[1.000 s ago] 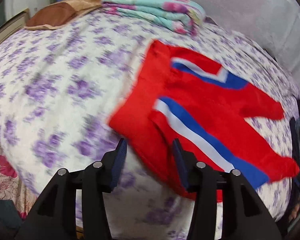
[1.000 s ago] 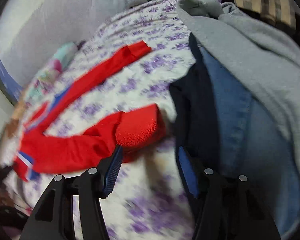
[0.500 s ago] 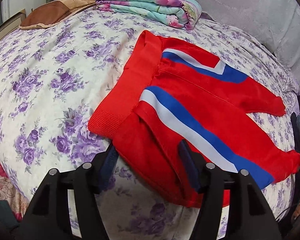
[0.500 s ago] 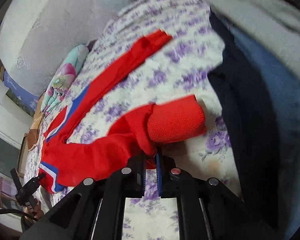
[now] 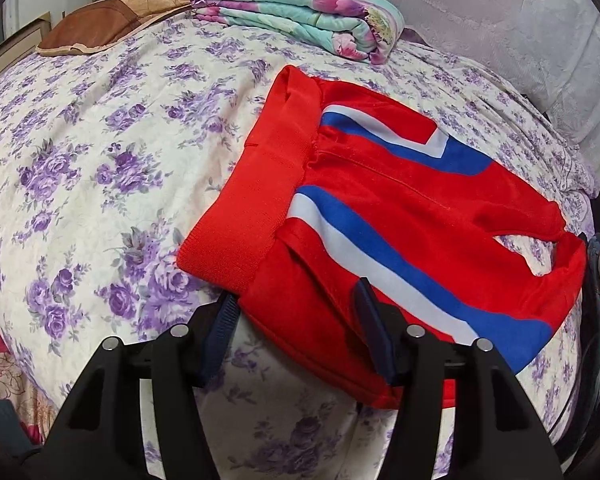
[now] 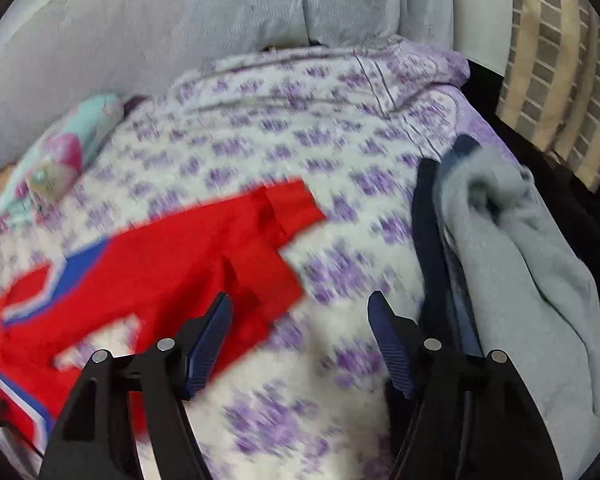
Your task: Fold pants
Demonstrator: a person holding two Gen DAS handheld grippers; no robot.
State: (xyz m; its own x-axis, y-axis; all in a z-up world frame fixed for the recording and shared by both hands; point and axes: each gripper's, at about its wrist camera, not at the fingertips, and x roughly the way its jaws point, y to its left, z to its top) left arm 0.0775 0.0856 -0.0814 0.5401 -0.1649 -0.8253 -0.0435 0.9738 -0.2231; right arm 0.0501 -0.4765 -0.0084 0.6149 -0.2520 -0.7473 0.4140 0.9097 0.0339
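Observation:
Red pants [image 5: 400,200] with blue and white side stripes lie flat on the flowered bedsheet [image 5: 80,140], waistband to the left. My left gripper [image 5: 294,296] straddles the near corner below the waistband. Its jaws are closing with red cloth between them, but the pads do not press on it. In the blurred right wrist view, the two legs [image 6: 204,248] lie close together. My right gripper [image 6: 299,300] hovers beside the near cuff. Its jaws are opening wide, with only sheet under the gap.
A folded teal and pink blanket [image 5: 300,12] and a brown pillow [image 5: 120,20] lie at the head of the bed. A pile with a grey garment [image 6: 520,260] and dark blue clothes fills the right side. A grey cover [image 6: 220,20] hangs behind.
My right gripper, shut on the near leg's cuff half a second ago, has let go and lifted away. That leg's end now lies by the other leg. The left gripper has hardly moved.

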